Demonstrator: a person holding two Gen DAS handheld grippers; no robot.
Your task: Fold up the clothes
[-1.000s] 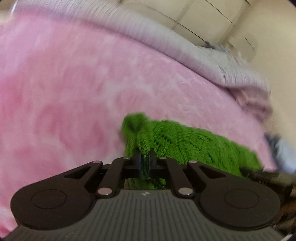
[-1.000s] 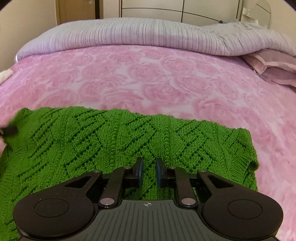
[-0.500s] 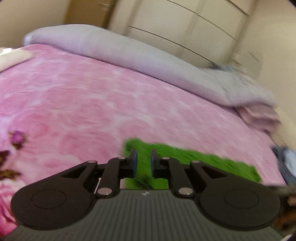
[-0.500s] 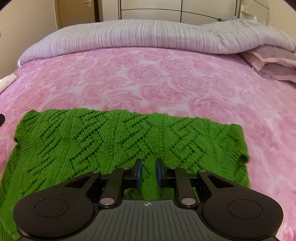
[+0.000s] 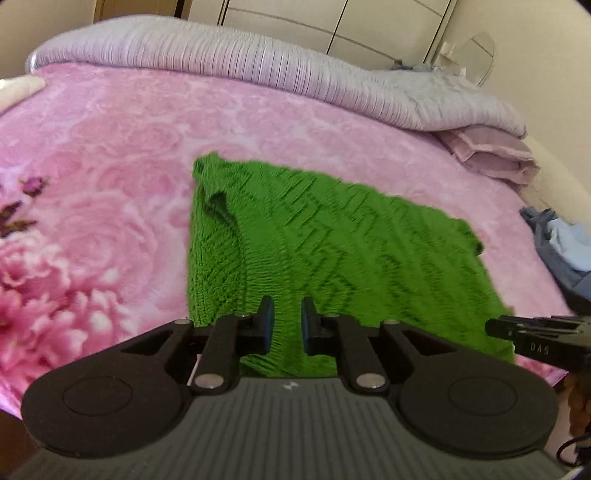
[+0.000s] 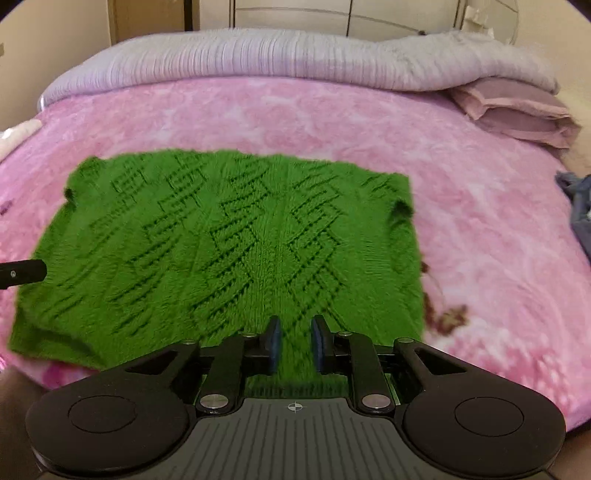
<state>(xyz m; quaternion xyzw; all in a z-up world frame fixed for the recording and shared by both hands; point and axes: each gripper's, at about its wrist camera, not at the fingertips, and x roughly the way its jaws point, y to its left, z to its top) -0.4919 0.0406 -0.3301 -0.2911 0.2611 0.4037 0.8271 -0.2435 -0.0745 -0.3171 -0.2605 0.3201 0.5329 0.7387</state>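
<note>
A green knitted sweater (image 5: 332, 240) lies folded into a flat rectangle on the pink rose-patterned bedspread (image 5: 110, 147). My left gripper (image 5: 284, 321) hovers above the sweater's near left part; its jaws are opening and nothing is between them. In the right wrist view the sweater (image 6: 229, 240) fills the middle, and my right gripper (image 6: 294, 339) stands above its near edge, open by a narrow gap with nothing between its pads. The right gripper's fingers (image 5: 535, 336) reach in at the left wrist view's right edge.
A grey ribbed quilt (image 5: 258, 55) is bunched along the far side of the bed. A folded mauve blanket (image 5: 491, 155) lies at the far right. Blue clothes (image 5: 561, 243) sit at the right edge. Pale wardrobe doors (image 5: 332, 18) stand behind.
My left gripper has let go of the sweater's left corner and drawn back and upward. My right gripper has also backed away, so the whole sweater shows lying flat.
</note>
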